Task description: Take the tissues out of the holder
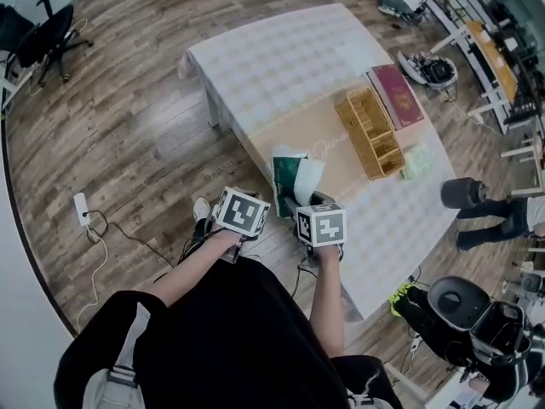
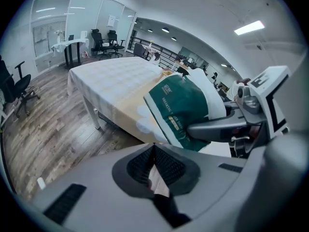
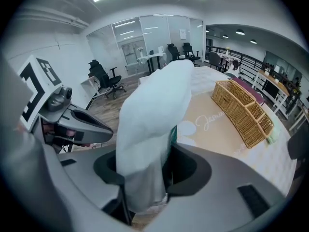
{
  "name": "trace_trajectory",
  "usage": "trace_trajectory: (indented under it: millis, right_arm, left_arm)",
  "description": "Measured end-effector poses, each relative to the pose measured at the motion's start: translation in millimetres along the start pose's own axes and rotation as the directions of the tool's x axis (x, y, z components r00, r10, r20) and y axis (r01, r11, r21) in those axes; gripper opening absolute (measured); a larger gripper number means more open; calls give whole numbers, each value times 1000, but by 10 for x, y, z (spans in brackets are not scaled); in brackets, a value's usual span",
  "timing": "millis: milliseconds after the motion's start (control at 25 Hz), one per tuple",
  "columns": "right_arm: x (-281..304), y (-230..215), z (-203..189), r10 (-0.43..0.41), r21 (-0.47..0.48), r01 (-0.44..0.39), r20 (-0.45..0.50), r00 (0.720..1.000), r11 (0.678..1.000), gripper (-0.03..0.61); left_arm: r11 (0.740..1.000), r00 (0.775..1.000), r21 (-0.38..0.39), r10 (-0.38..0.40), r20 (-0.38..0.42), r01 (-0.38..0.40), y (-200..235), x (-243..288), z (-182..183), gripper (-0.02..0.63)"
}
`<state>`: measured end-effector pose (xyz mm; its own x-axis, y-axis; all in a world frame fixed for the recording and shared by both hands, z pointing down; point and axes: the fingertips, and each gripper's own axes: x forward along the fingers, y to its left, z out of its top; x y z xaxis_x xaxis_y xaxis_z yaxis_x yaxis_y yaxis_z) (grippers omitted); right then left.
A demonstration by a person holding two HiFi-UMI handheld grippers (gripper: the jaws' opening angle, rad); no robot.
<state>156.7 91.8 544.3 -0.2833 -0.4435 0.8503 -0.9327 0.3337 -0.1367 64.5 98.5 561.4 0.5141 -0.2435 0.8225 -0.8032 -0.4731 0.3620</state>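
— how far along is it, from where you stand?
— about midway, i'd say. a white tissue point(image 3: 152, 105) stands tall out of the green pack point(image 1: 288, 177). its foot looks tucked into the pack's mouth, so it isn't free yet, and whatever else is inside has to follow.
— which one has it?
— the right gripper point(image 3: 149, 170). its jaws are clamped on the tissue low down, with a strip of the green pack just behind. i can't tell whether the pack is caught in the pinch too. it's all held up at the near edge of the table point(image 1: 281, 66).
— and the other?
— the left gripper point(image 2: 154, 151) sits just beside, apart from the pack, jaws pressed together. there's a pale sliver between the pads, and i can't say what it is. my guess is it should steady the pack while the right one pulls.
— anything further off?
— a wicker basket point(image 1: 371, 133) past the pack on the cloth. if that's the holder meant, the pack is already out of it. a maroon book point(image 1: 397, 95) lies just beyond.
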Motion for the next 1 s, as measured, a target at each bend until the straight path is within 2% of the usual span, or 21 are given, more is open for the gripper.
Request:
trace_trajectory:
  millis: [360, 560, 760, 1000]
  right_arm:
    - [522, 390, 929, -20, 11, 20, 9, 1000, 1000, 219]
    - [761, 537, 1325, -18, 33, 17, 16, 1000, 999, 219]
    - [983, 592, 1672, -33, 50, 33, 13, 999, 998, 219]
    - [1278, 597, 2009, -16, 35, 17, -9, 1000, 999, 219]
  left_arm:
    - [999, 999, 16, -47, 27, 46, 909, -200, 541, 9]
    - [999, 999, 36, -39, 14, 38, 1438, -300, 730, 9]
    - [1000, 1000, 12, -20, 9, 20, 1935, -359, 913, 9]
    - [998, 999, -35, -42, 10, 42, 2207, -274, 1195, 9]
